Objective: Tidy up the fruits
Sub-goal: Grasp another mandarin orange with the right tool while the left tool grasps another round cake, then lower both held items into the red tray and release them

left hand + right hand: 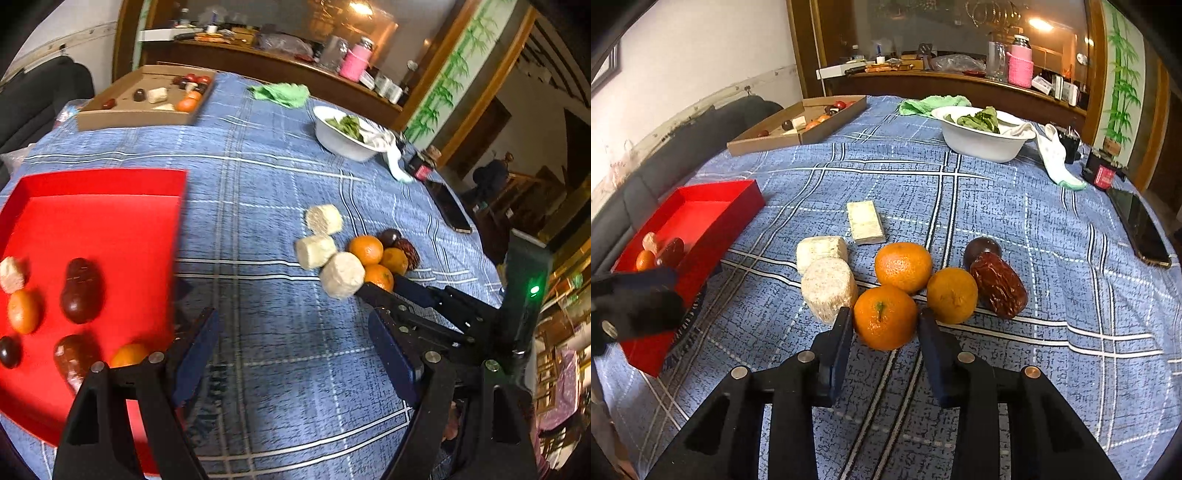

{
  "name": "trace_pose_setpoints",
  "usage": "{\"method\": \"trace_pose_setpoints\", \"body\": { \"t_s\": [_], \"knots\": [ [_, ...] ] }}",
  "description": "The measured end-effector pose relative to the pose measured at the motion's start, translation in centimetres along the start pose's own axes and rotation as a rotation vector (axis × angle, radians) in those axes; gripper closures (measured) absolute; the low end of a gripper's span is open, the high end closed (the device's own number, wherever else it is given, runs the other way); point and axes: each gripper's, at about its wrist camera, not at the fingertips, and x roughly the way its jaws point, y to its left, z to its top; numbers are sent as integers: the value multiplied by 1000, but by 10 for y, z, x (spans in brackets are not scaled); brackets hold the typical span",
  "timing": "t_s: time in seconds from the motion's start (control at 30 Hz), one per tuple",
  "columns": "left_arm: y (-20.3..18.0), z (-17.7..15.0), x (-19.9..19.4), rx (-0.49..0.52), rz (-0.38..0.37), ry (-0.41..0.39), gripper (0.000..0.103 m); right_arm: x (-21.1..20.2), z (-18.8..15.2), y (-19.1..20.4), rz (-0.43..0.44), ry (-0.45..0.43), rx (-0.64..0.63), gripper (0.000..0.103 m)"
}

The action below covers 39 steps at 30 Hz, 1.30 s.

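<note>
Fruits sit in two groups on the blue checked tablecloth point(960, 192). At its left edge we have the red tray point(110, 181), already holding part of the lot: two oranges, several dark dates and one pale chunk, as far as we can make out. Our left gripper point(291, 354) hovers just beside the tray's right wall, jaws wide apart and holding nothing.

Toward the middle of the cloth lies the unsorted pile. Three pale blocks point(827, 284) lie on its left side, then three oranges clustered together, then a wrinkled date point(999, 290) with a dark round fruit point(982, 249) touching it behind. Our right gripper point(882, 332) is at the near orange point(884, 317), its jaws partly open on either side of the fruit; we cannot tell whether the pads touch the skin yet, and the orange still rests on the cloth.

Along the far edge stand a cardboard box point(798, 136) with more fruit, a green cloth point(934, 101) and a white bowl point(982, 144); a phone point(1141, 225) lies at the right edge.

We judge the job roughly half done: eight pieces remain outside the tray, and the near orange looks like the next to go.
</note>
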Motion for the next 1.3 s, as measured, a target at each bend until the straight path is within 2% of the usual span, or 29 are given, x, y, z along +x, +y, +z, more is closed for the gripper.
{"method": "trace_pose_setpoints", "body": {
  "t_s": [0.13, 0.23, 0.43, 0.5, 0.6, 0.67, 0.77, 0.87, 1.03, 1.1, 1.2, 1.3],
  "knots": [
    [-11, 2, 14, 23, 6, 8, 22, -12, 0, -14, 27, -42, 61, 66],
    [-26, 4, 25, 77, 12, -3, 24, -21, 2, -32, 47, -76, 141, 65],
    [-55, 13, 59, 178, 51, -12, 46, -24, 6, -49, 35, -80, 222, 66],
    [-55, 16, 72, 168, 70, 5, 46, -25, 6, -54, 17, -85, 235, 65],
    [-57, 16, 76, 182, 88, -12, 48, -27, 6, -60, 48, -94, 266, 65],
    [-58, 15, 79, 195, 100, -14, 70, -26, 7, -58, 47, -95, 257, 65],
    [-55, 13, 78, 191, 88, -22, 69, -26, 7, -54, 47, -94, 240, 65],
    [-48, 11, 66, 153, 69, -41, 69, -28, 7, -51, 28, -108, 219, 65],
    [-25, 8, 24, 78, 55, -97, 69, -25, 6, -49, 20, -108, 205, 65],
    [-9, 7, 3, 51, 75, -120, 69, -25, 5, -45, 9, -109, 191, 66],
    [22, 10, -25, 19, 127, -147, 68, -27, 6, -33, -75, -129, 144, 66],
    [58, 17, -51, -12, 183, -170, 68, -32, 9, -22, -56, -134, 141, 65]
  ]
}}
